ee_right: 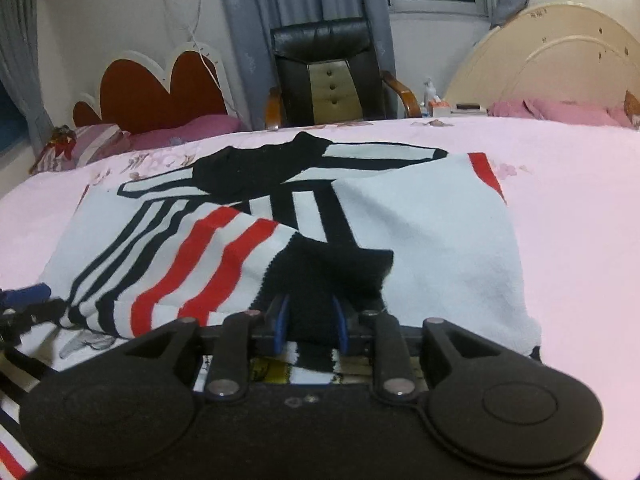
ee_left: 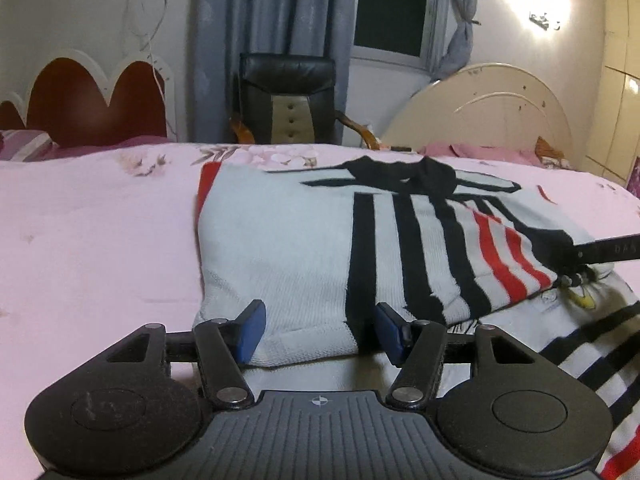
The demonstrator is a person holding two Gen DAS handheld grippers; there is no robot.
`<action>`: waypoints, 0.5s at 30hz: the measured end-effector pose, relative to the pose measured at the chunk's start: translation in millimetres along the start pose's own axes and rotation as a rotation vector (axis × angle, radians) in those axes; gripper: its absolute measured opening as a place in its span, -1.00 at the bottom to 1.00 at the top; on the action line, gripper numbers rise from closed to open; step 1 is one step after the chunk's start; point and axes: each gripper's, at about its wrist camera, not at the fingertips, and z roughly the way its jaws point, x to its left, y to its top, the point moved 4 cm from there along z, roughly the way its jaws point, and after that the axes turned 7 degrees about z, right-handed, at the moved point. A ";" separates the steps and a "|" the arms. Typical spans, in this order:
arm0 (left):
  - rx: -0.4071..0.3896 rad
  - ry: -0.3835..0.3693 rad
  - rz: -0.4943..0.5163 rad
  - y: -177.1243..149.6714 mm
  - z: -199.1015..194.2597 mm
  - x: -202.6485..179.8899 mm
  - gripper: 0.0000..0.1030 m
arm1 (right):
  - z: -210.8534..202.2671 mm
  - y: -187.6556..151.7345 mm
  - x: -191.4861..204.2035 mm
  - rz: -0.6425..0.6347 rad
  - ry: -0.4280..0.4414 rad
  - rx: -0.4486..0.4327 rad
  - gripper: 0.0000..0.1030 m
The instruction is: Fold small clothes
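Observation:
A white knit sweater (ee_left: 288, 240) with black and red stripes lies partly folded on the pink bed; it also shows in the right wrist view (ee_right: 432, 232). My left gripper (ee_left: 318, 330) is open, its blue pads either side of the sweater's near folded edge. My right gripper (ee_right: 310, 320) is shut on the sweater's black cuff (ee_right: 328, 276), the striped sleeve (ee_right: 208, 256) folded across the body. The right gripper's arm also shows at the right edge of the left wrist view (ee_left: 600, 254).
The pink floral bedsheet (ee_left: 92, 240) spreads all around. A black office chair (ee_left: 288, 100) stands behind the bed, by grey curtains. A red headboard (ee_left: 96, 100) is at far left, a cream headboard (ee_left: 488, 108) at right. Pink pillows (ee_right: 560, 110) lie at the back.

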 end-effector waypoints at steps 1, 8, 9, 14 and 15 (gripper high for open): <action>-0.026 0.008 -0.015 6.9 -1.9 4.0 0.16 | -3.5 4.3 -0.6 0.010 0.002 -0.012 -0.45; -0.084 0.037 -0.008 68.0 39.8 36.0 0.21 | 6.4 38.9 -22.8 0.124 0.004 -0.075 -0.39; -0.070 0.041 0.006 72.9 53.8 38.4 0.22 | 12.8 42.4 -23.9 0.119 0.013 -0.071 -0.42; 0.045 0.093 0.023 69.9 112.8 58.2 0.27 | 39.0 43.4 -24.8 0.086 0.003 -0.041 -0.46; 0.039 0.082 0.009 68.4 115.7 62.2 0.37 | 41.7 42.9 -25.8 0.087 0.000 -0.038 -0.49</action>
